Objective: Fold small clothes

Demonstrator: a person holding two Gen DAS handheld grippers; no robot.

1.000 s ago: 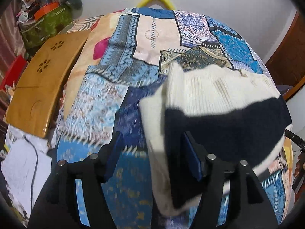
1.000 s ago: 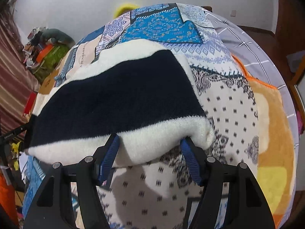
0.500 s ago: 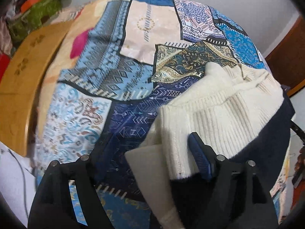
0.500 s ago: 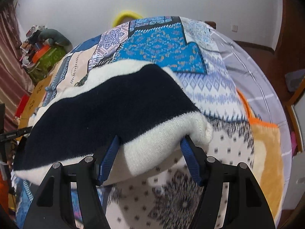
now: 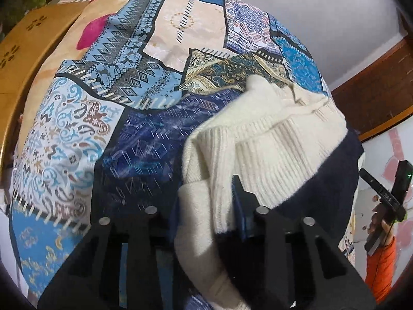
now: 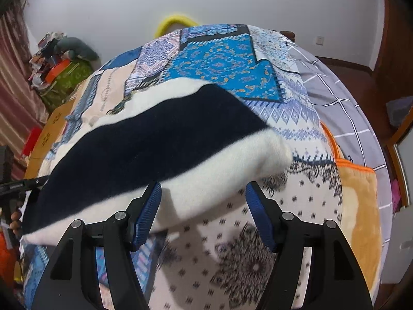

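- One patchwork quilt is covering the bed under everything.
- A cream and navy sweater is hanging just above the quilt, stretched between both tools.
- The left gripper has just been closing; its jaws are sitting narrow, pinching a cream fold of the sweater.
- The right gripper is standing fairly wide, with the sweater's thick cream edge filling the gap between its blue pads.

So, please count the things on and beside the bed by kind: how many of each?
Cream and navy sweater: 1
Patchwork bedcover: 1
Orange blanket: 1
Grey checked sheet: 1
Wooden board: 1
Total: 5
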